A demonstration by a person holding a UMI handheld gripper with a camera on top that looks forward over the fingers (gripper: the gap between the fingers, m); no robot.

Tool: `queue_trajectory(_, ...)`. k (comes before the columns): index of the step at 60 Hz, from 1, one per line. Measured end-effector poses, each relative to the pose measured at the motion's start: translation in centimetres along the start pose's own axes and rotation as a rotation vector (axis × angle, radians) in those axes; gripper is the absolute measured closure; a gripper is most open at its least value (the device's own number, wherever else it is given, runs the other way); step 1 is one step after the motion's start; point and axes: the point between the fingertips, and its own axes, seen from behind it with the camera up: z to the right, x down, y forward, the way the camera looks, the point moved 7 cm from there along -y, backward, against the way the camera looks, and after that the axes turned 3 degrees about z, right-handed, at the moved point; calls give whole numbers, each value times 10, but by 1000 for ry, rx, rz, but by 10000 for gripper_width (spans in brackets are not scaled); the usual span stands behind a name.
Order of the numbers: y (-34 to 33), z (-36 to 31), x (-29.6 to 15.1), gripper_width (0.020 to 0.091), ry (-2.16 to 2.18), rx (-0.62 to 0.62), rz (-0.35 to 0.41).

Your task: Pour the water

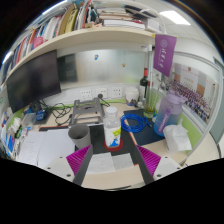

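The tongs [112, 160] are spread and empty above the bench [45, 148]. A cup [78, 132] stands just ahead of them, upright, probably set to be grasped for pouring.

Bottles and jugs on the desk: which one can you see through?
The pale purple jug, standing right of the blue coil. The slim bottle behind it is dark instead. The gripper is open, well short of both.
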Motion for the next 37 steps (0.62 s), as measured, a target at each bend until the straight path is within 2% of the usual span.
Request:
queue_trajectory(7, -21, -2, -12, 243, -7, 25, 46)
queue_trajectory(16, -37, -5, -19, 247, 6, 33, 67)
queue_trajectory(37, -48, -2, -16, 245, 20, 59, 70)
